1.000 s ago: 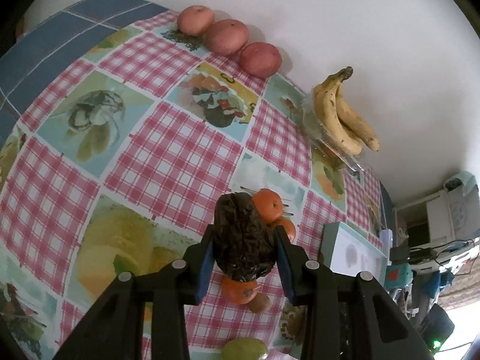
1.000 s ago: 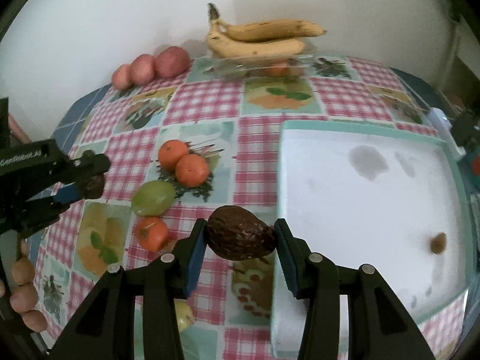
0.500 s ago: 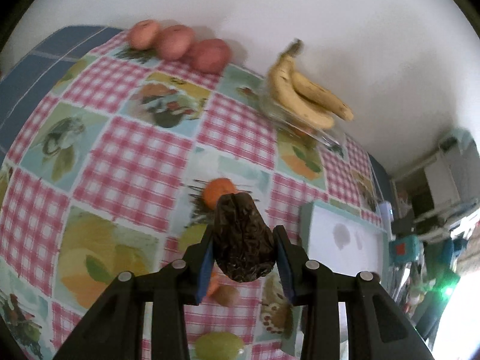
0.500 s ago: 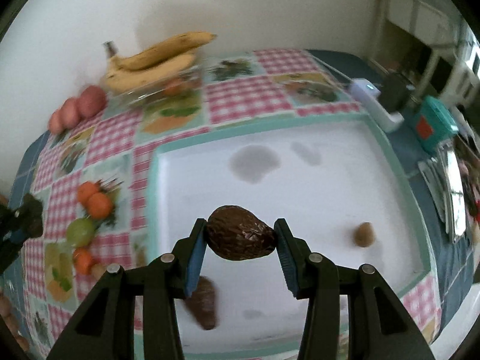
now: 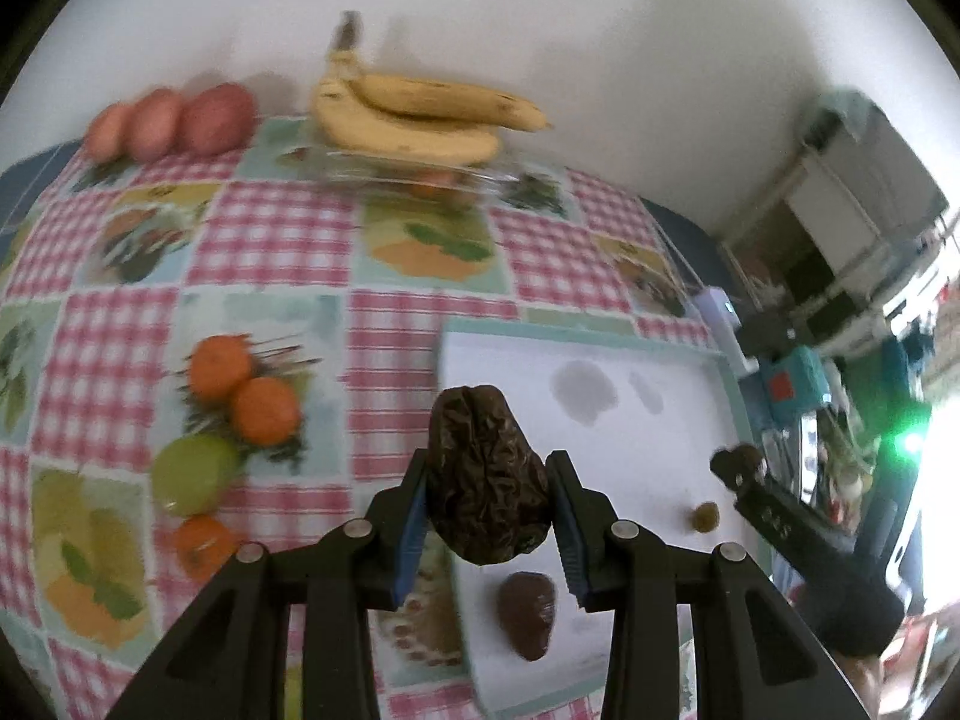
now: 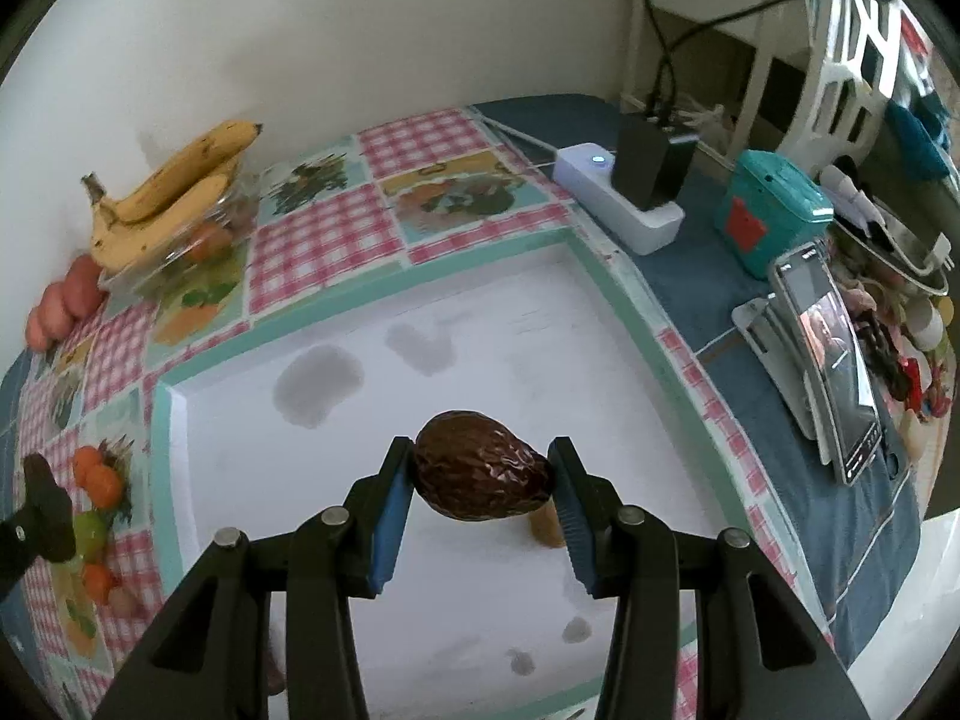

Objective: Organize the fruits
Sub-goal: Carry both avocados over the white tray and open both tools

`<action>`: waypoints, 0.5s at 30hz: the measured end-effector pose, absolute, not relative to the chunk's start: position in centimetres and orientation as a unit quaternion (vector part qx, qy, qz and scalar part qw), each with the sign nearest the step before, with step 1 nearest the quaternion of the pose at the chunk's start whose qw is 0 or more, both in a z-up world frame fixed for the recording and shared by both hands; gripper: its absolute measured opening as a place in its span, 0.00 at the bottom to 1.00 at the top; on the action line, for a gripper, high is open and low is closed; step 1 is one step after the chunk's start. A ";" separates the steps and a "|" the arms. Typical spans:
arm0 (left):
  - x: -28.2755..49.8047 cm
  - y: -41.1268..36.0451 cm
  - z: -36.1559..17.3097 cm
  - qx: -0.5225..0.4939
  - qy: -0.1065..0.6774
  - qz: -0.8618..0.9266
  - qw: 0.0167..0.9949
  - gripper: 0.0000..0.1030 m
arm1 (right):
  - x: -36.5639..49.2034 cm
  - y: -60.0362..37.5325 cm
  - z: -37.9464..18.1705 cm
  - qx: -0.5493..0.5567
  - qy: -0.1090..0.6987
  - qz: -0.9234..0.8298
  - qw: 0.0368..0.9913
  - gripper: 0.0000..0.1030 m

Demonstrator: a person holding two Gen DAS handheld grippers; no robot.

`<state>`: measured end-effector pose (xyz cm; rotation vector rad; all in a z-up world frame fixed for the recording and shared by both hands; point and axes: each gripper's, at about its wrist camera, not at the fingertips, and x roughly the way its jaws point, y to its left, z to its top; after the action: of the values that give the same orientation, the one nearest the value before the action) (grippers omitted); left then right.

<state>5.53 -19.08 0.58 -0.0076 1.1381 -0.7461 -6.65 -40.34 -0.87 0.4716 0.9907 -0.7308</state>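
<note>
My left gripper (image 5: pixel 489 495) is shut on a dark wrinkled avocado (image 5: pixel 487 489) and holds it above the near left edge of the white tray (image 5: pixel 690 360). My right gripper (image 6: pixel 483 486) is shut on a second dark avocado (image 6: pixel 480 480) above the middle of the tray (image 6: pixel 420 282). A third dark avocado (image 5: pixel 527 615) and a small brown fruit (image 5: pixel 703 517) lie in the tray. The right gripper shows at the tray's right in the left wrist view (image 5: pixel 735 468).
Oranges (image 5: pixel 264 411), a green fruit (image 5: pixel 189 474) and another orange (image 5: pixel 201 543) lie on the checked cloth left of the tray. Bananas (image 5: pixel 414 120) on a glass dish and red apples (image 5: pixel 213 120) are by the wall. A power strip (image 6: pixel 618 204) and phone (image 6: pixel 834 354) stand right.
Both grippers swung right with their avocados, from over the cloth to over the tray. The right gripper moved further across the tray toward the small brown fruit.
</note>
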 end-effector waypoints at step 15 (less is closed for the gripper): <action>3.2 -24.6 -3.8 0.084 0.518 -0.372 0.766 0.39 | -7.5 -43.2 -4.3 0.237 0.448 -0.378 0.775 0.46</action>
<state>3.24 -24.57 -3.80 0.1829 1.1244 -0.8082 -7.47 -43.21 -4.34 0.5135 0.9699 -0.8180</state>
